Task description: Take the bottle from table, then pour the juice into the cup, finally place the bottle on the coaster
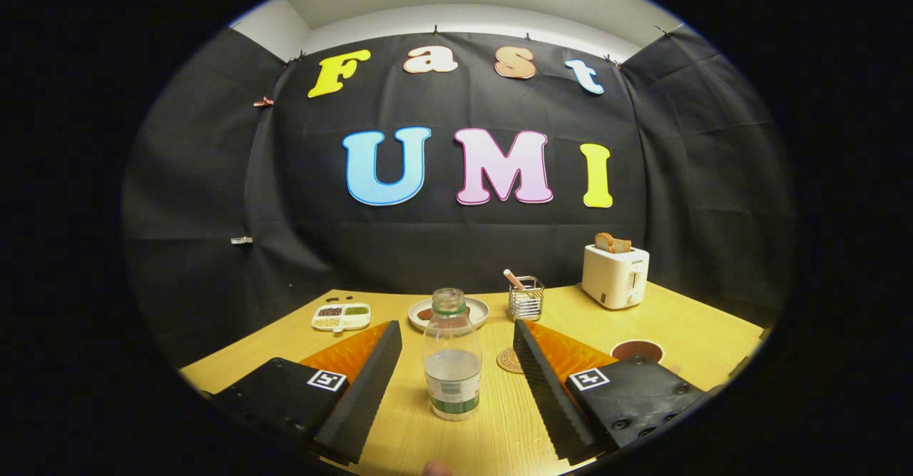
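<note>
A: Clear plastic, that bottle [452, 362]; it stands upright on the wooden table [685, 326], long axis vertical, open neck pointing to twelve o'clock, with liquid low in it.

B: And the gripper [456, 333]?

A: Its fingers are spread wide. The bottle stands in the gap between them and touches neither.

B: Anything hard to make out?

A: The round coaster [508, 362] at three o'clock of the bottle is partly hidden behind the right finger. The cup [638, 351], further out at three o'clock, shows a dark inside, but whether that is liquid I cannot tell. The bits on the small plate [476, 310] beyond the bottle at twelve o'clock are partly hidden by the neck.

B: What else stands around?

A: A divided dish [341, 316] at ten o'clock of the bottle, a wire holder [526, 299] with a stick in it at one o'clock, and a white toaster [615, 275] with bread in its slot at two o'clock. Nothing lies between the fingers and the bottle.
</note>
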A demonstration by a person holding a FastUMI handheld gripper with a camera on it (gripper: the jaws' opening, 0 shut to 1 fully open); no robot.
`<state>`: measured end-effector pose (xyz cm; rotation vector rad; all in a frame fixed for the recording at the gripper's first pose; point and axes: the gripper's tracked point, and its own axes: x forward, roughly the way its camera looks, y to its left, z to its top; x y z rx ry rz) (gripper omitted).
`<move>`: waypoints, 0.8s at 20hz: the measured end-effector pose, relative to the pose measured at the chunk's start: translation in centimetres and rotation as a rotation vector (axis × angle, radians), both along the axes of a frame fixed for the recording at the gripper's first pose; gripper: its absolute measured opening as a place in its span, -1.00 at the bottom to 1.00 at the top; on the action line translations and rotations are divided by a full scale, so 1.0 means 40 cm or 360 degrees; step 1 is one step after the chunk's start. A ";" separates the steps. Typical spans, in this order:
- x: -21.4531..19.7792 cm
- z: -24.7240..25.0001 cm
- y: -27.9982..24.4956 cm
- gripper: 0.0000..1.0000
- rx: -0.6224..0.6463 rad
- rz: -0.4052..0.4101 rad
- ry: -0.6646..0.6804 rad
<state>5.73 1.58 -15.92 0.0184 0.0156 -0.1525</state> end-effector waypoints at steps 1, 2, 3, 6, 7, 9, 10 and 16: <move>0.010 -0.024 -0.002 0.93 0.0009 -0.0013 0.0004; 0.022 -0.047 0.002 0.94 0.0017 -0.0017 0.0009; 0.031 -0.069 0.008 0.94 0.0014 -0.0022 0.0009; 0.058 -0.111 0.017 0.93 -0.0002 -0.0034 -0.0015; 0.067 -0.138 0.018 0.94 0.0004 -0.0035 -0.0005; 0.081 -0.184 0.029 0.93 0.0001 -0.0040 0.0021; 0.088 -0.204 0.033 0.94 -0.0011 -0.0040 0.0029; 0.135 -0.230 0.006 0.93 -0.0101 -0.0109 0.0004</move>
